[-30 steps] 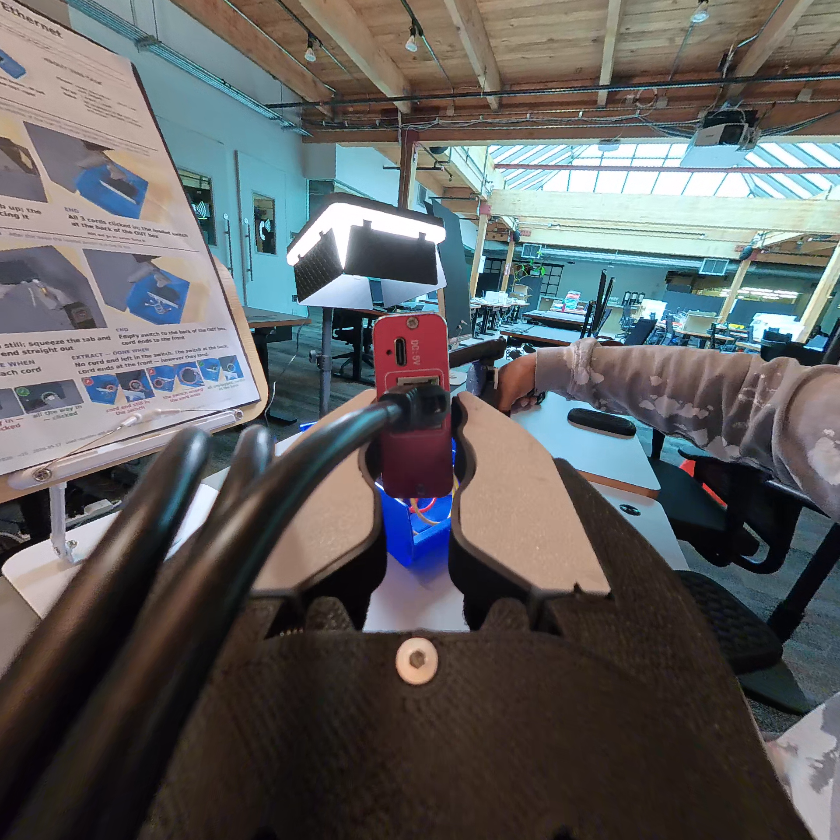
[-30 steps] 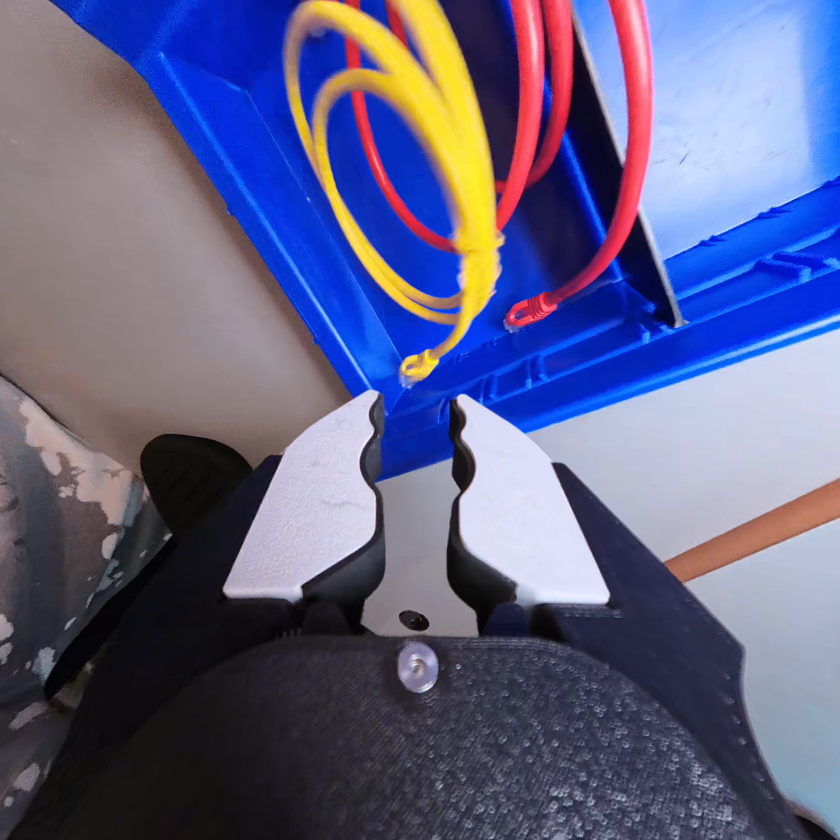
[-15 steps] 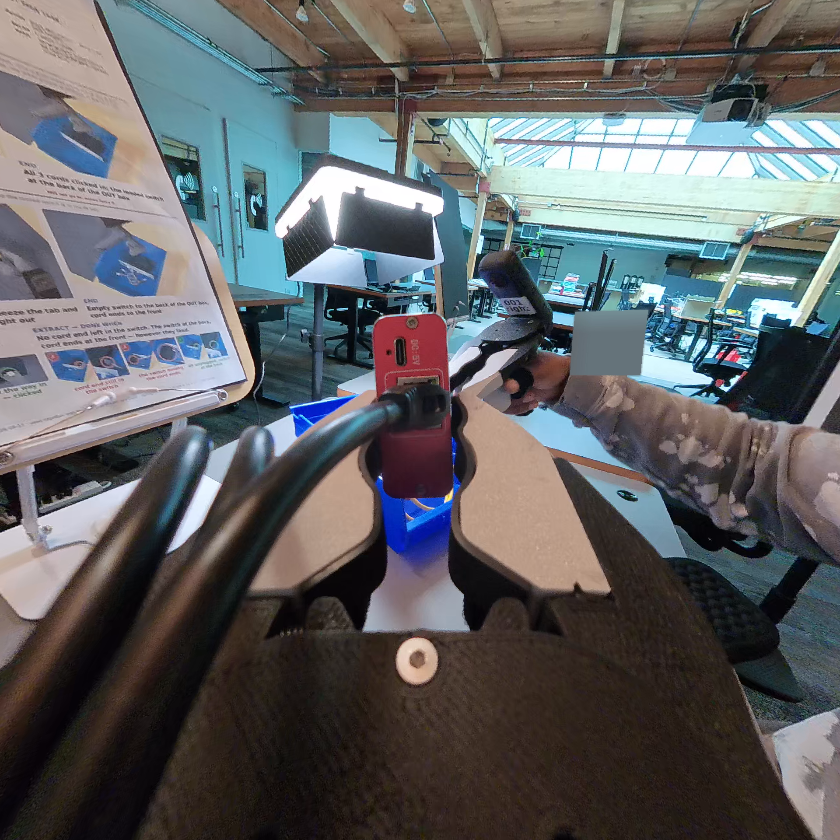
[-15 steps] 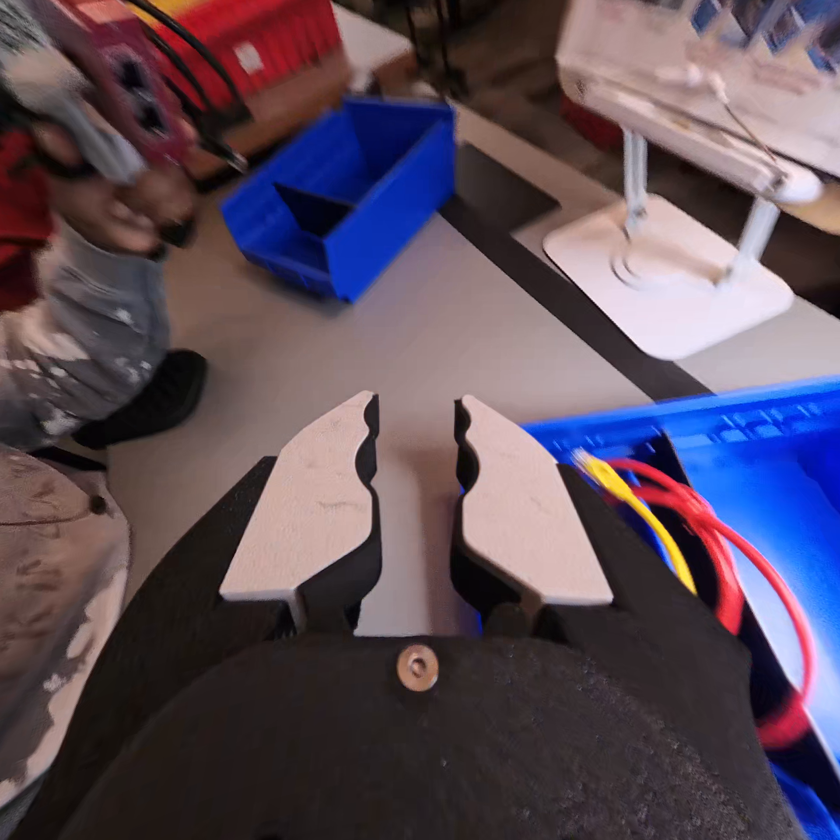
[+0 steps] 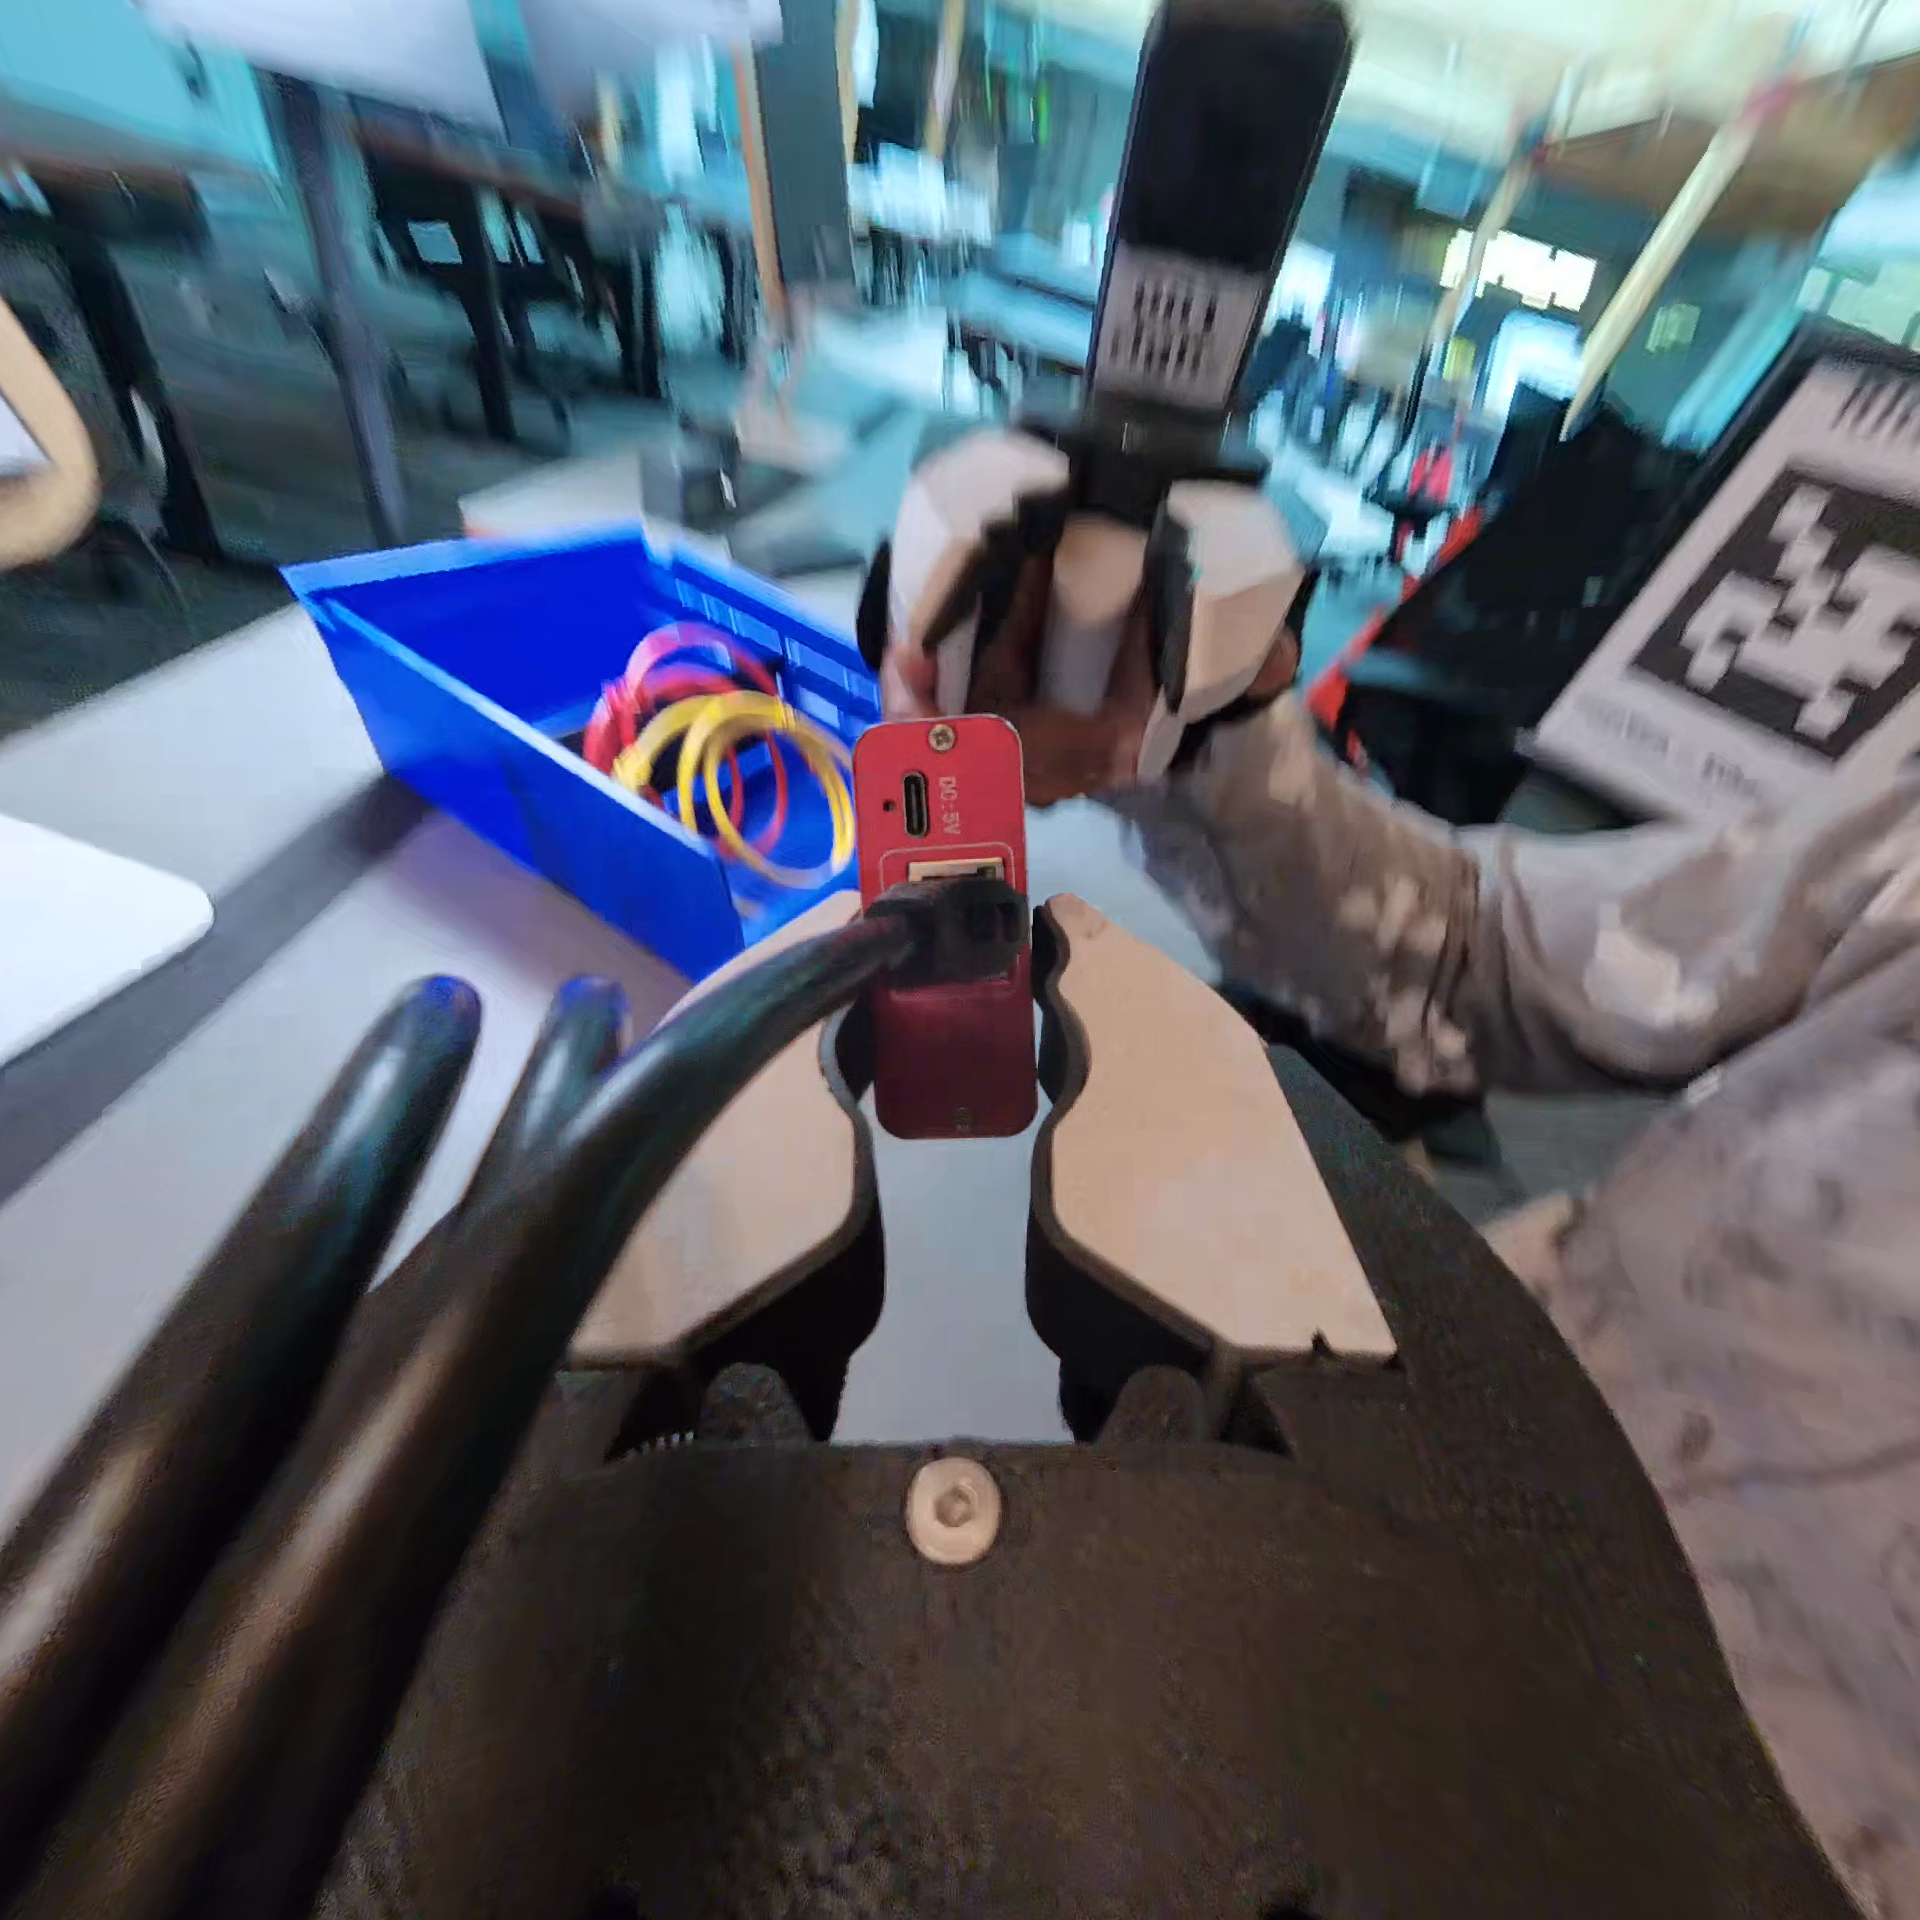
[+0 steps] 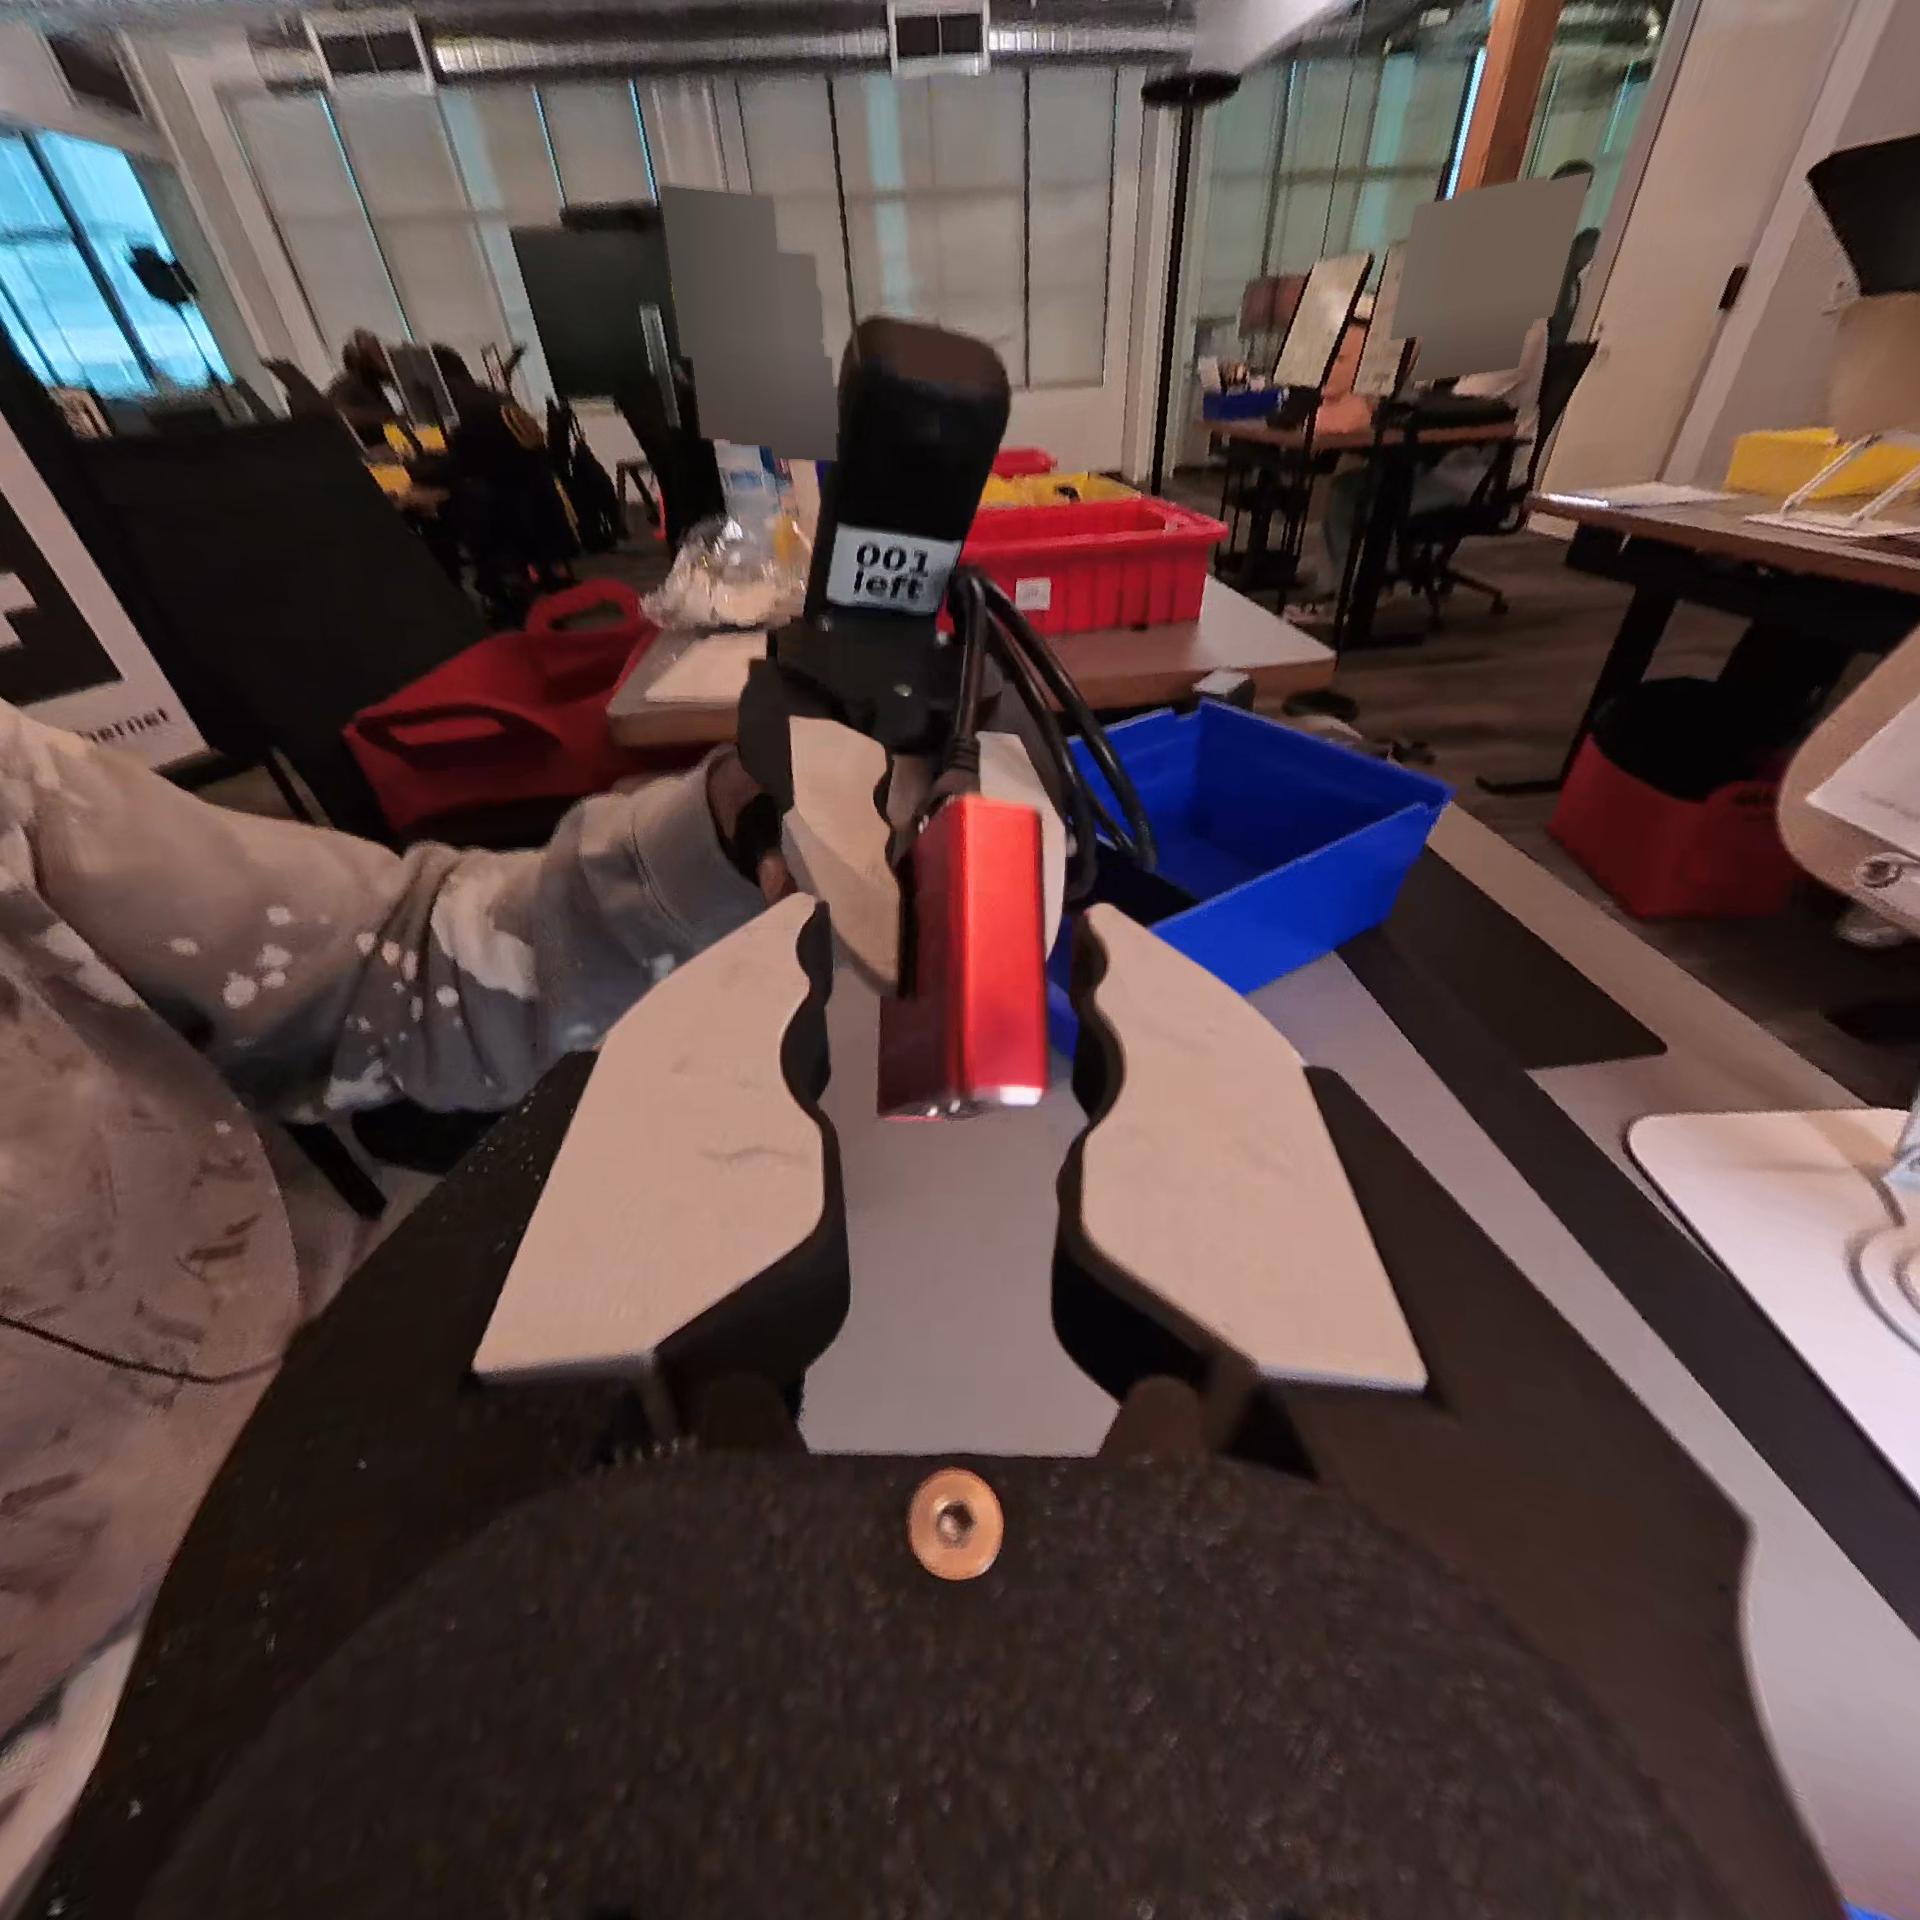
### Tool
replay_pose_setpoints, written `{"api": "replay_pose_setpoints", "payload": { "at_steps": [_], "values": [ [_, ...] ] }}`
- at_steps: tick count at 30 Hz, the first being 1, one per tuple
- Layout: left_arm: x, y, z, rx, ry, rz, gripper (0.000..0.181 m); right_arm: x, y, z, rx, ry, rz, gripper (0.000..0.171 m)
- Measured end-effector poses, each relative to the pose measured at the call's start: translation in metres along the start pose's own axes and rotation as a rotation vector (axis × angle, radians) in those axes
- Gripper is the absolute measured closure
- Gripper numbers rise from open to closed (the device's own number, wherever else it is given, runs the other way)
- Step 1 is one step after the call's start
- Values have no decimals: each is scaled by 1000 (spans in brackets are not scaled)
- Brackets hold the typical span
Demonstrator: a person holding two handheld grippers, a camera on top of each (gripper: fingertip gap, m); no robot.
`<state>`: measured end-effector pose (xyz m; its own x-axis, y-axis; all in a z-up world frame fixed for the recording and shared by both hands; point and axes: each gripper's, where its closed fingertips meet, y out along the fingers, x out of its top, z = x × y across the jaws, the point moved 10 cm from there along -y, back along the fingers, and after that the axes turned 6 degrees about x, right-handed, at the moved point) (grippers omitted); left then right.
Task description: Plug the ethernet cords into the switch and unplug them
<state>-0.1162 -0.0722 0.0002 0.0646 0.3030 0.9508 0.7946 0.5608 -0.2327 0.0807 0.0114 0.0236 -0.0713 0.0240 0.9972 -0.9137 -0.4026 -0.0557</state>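
My left gripper (image 5: 948, 914) is shut on a red switch (image 5: 951, 1049) and holds it upright above the table. A black cord (image 5: 727, 1029) is plugged into the switch's end port, and two more black cords (image 5: 312, 1247) trail off to the lower left. My right gripper (image 6: 954, 925) is open and faces the left one. The free end of the switch (image 6: 977, 977) sits between its fingers with a gap on each side. The right gripper also shows in the left wrist view (image 5: 1091, 592). Red and yellow cords (image 5: 727, 769) lie coiled in a blue bin (image 5: 468, 644).
An empty blue bin (image 6: 1278, 831) stands on the grey table behind the switch. A white stand base (image 6: 1766, 1195) is at the right edge. A board with a black-and-white marker (image 5: 1787, 623) stands at the right. Red bins and other desks are farther back.
My right gripper has swung away from the bin of cords to face the left gripper, its open fingers now around the switch's end. The left gripper has tilted down with the switch.
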Motion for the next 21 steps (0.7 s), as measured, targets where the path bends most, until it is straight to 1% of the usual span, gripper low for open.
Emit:
{"api": "replay_pose_setpoints", "payload": {
  "at_steps": [2, 4, 7, 9, 12, 14, 17, 21],
  "values": [
    [-10, 12, -4, -14, 44, 163, 154, -8, 4, 4, 13, -30, 85, 124],
    [-20, 25, -10, -25, 87, 303, 154, -15, 10, 7, 22, -43, 152, 124],
    [-33, 42, -20, -15, 142, 462, 154, -20, 22, 12, 44, -43, 210, 129],
    [-38, 51, -26, 2, 186, 534, 154, -25, 30, 15, 49, -63, 259, 133],
    [-42, 57, -33, 30, 243, 595, 154, -35, 38, 17, 66, -88, 348, 149],
    [-42, 58, -36, 41, 264, 613, 154, -41, 40, 16, 75, -87, 370, 151],
    [-43, 57, -35, 55, 272, 631, 154, -43, 42, 16, 107, -81, 356, 163],
    [-39, 52, -30, 47, 250, 570, 153, -41, 39, 11, 95, -59, 281, 165]
  ]
}}
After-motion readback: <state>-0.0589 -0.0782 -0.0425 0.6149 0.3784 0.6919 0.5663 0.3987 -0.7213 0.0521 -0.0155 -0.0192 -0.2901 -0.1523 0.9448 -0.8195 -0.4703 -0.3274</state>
